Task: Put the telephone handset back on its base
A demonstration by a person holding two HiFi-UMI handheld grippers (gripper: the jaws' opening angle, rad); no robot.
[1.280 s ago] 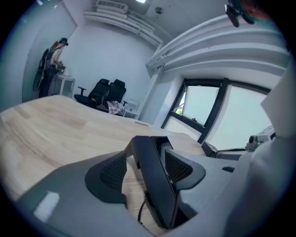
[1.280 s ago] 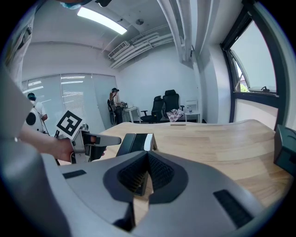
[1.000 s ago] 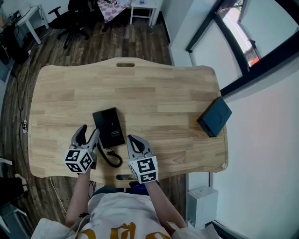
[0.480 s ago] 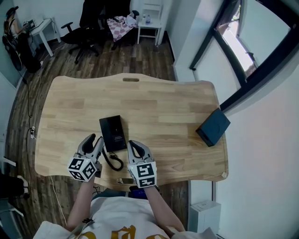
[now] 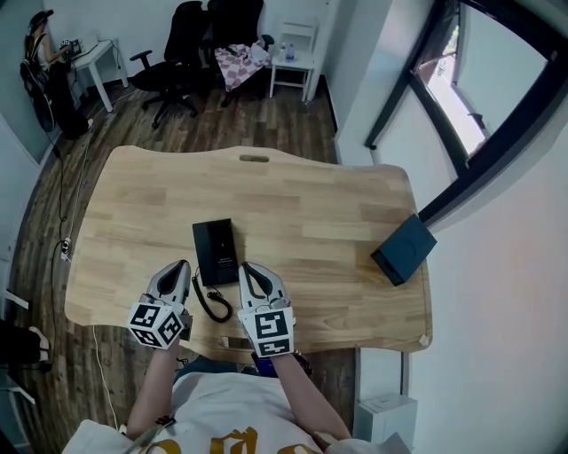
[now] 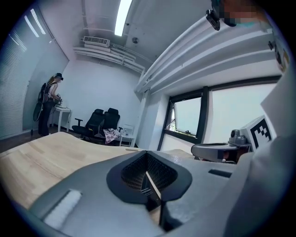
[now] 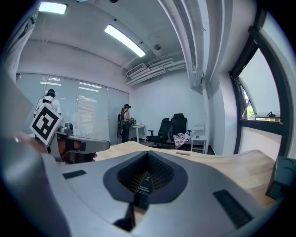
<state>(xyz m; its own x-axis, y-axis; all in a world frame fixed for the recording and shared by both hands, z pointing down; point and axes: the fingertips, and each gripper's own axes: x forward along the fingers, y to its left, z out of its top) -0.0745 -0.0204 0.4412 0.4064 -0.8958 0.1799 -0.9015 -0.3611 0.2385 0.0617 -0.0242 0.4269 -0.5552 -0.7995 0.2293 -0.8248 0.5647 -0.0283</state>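
Note:
A flat black telephone (image 5: 216, 251) lies on the wooden table (image 5: 293, 204), left of its middle. From here I cannot tell the handset apart from the base. Its coiled black cord (image 5: 211, 304) loops towards the front edge, between my grippers. The left gripper (image 5: 180, 266) is just left of the phone's near end, its jaws shut on nothing. Just right of the cord, the right gripper (image 5: 246, 268) has its jaws together too. In each gripper view the jaws (image 6: 148, 159) (image 7: 148, 157) meet, leaving only a thin slit.
A dark blue box (image 5: 406, 249) sits at the table's right edge. A cut-out handle slot (image 5: 255, 159) marks the far edge. Beyond the table are office chairs (image 5: 191, 35), white side tables (image 5: 293, 62) and a standing person (image 5: 40, 27). A window wall runs along the right.
The left gripper's jaws have gone from wide open to shut, with nothing between them. The head view has tilted up, showing more of the room. The phone has not moved.

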